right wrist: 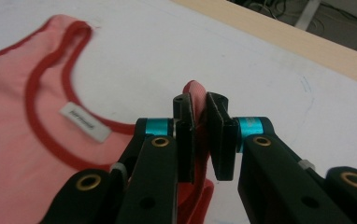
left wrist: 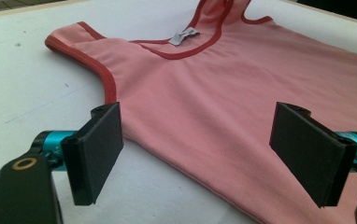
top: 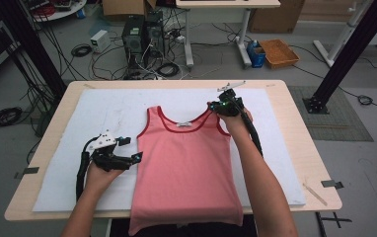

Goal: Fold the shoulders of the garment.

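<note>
right gripper view: strap [right wrist: 198, 100] between pads

A lab or workshop: computer towers [top: 142, 37] stand on the floor amid tangled cables [top: 107, 61], with cardboard boxes [top: 122, 7], black framing posts [top: 347, 54] and a white-padded tabletop [top: 285, 98].

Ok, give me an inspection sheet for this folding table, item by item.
Surface: wooden table with a white mat.
Job's things: pink tank top lying flat, hem over the near edge, one strap lifted.
Clutter: a stick and tape at the table's right.
Grippers: left hand-held gripper open beside the top's side; right hand-held gripper shut on the strap.
Cables: tangled on the floor.
Surroundings: computer towers, orange tray.
</note>
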